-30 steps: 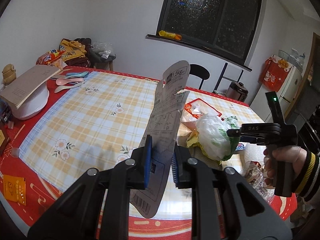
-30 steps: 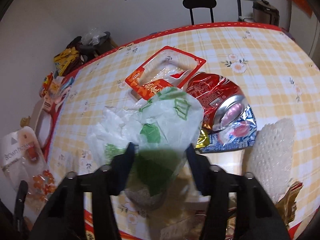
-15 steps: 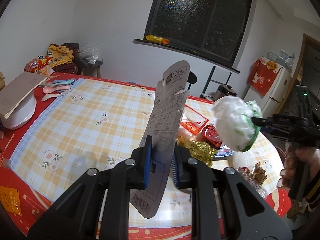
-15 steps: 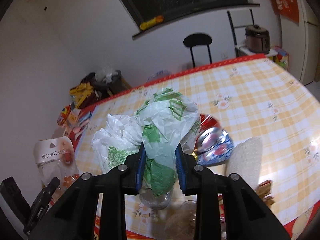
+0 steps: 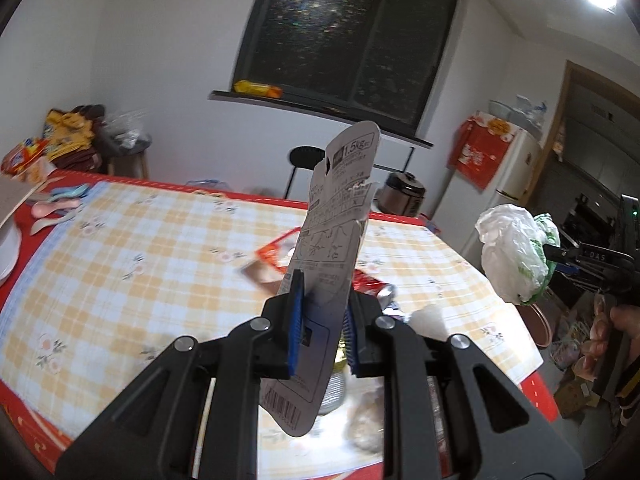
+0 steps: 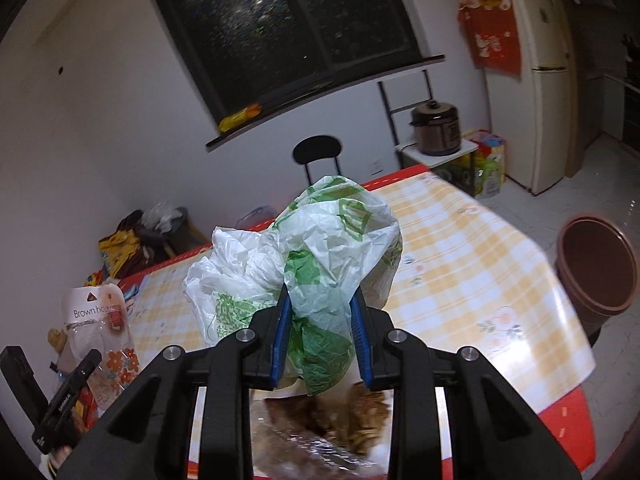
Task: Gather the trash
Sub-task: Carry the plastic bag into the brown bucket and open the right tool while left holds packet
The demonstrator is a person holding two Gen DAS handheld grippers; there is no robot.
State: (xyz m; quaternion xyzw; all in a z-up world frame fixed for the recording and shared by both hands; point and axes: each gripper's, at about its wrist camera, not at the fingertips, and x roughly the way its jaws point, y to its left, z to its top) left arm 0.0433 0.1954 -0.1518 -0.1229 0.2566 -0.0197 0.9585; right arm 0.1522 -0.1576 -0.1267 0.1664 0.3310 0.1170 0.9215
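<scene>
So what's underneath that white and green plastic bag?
Under the plastic bag, pinched in the right gripper, lies blurred brownish wrapper trash on the checked table. The gripper covers the rest.

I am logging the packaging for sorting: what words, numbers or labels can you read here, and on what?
"1.5kg": top of the card in the left gripper.
"Brown hoo...", cut off: the card's front, right wrist view.
"DAS": right gripper's side.
Card's fine print and barcode digits: too small.
</scene>
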